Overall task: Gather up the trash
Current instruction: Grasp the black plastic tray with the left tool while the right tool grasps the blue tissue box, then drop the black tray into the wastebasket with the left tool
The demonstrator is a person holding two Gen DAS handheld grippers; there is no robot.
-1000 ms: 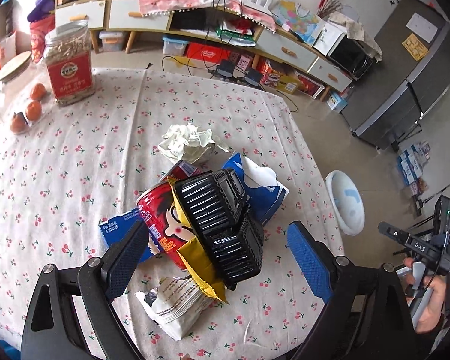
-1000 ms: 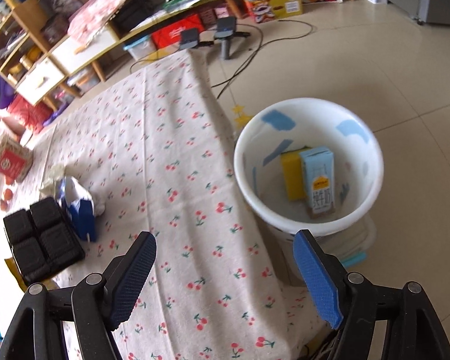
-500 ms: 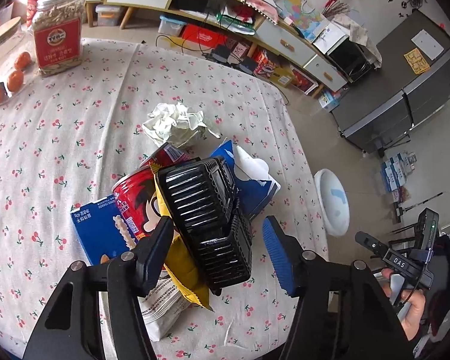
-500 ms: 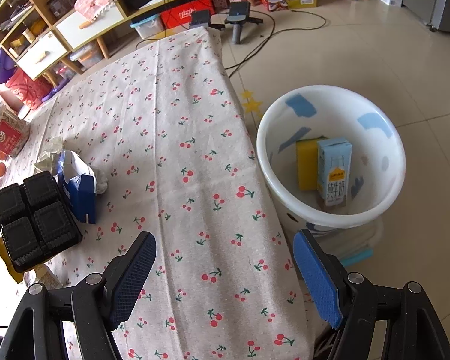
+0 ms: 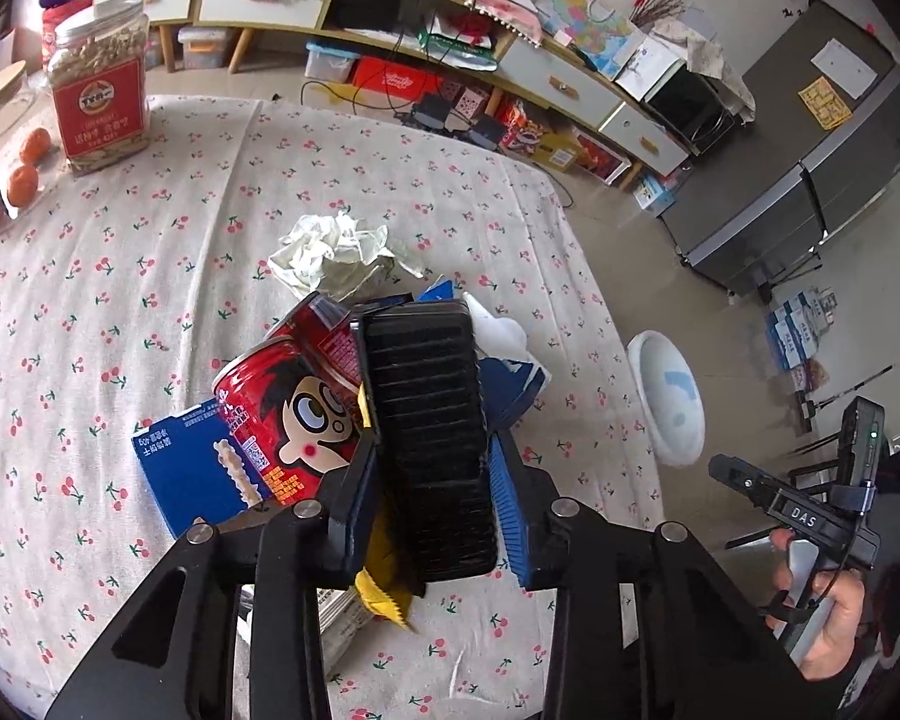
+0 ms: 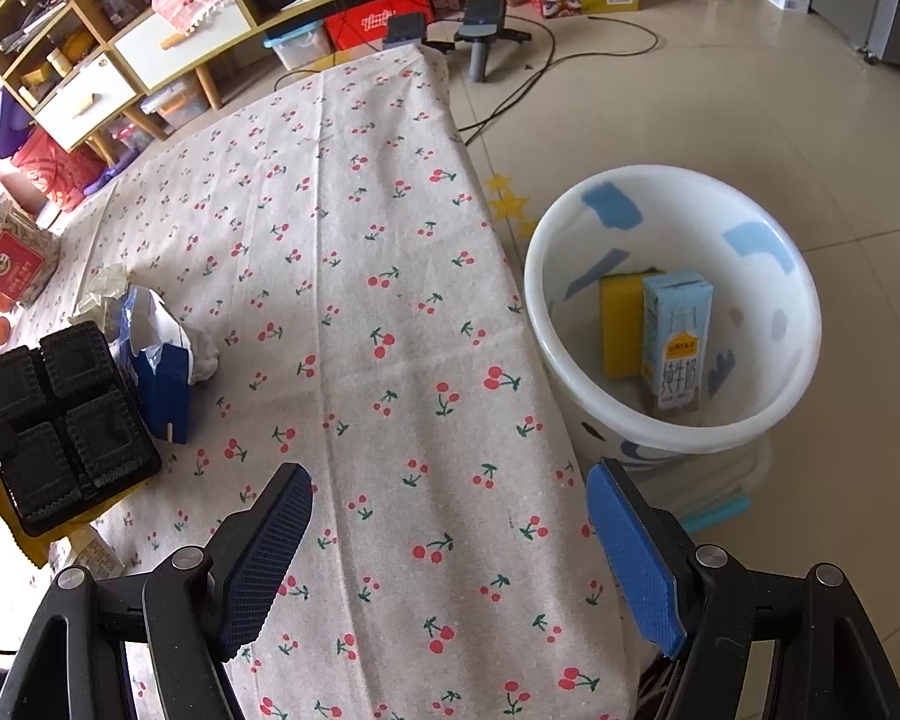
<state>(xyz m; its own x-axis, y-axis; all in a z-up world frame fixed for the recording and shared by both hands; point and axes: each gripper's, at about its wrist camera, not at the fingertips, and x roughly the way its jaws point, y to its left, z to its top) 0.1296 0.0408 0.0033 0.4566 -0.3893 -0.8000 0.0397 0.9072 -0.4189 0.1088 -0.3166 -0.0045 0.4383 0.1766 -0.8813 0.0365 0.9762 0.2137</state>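
Note:
My left gripper [image 5: 432, 480] is shut on a black ribbed plastic tray [image 5: 429, 420], which also shows in the right wrist view [image 6: 60, 420]. Under it lie a red cartoon can [image 5: 282, 408], a blue snack box [image 5: 186, 468], a yellow wrapper [image 5: 384, 600], a torn blue carton [image 5: 510, 384] and crumpled white paper [image 5: 330, 252]. My right gripper [image 6: 450, 540] is open and empty above the table's edge. The white bin [image 6: 768, 420] on the floor holds a milk carton [image 6: 678, 342] and a yellow sponge [image 6: 618, 324].
The table has a cherry-print cloth [image 6: 378, 276]. A jar with a red label [image 5: 99, 84] and oranges [image 5: 24, 180] stand at its far left. Low shelves [image 5: 390, 18] and cables lie beyond. A grey cabinet [image 5: 810, 156] stands to the right.
My left gripper came down and closed its fingers on the black tray. My right gripper stayed open and drifted slightly, with the bin now further right.

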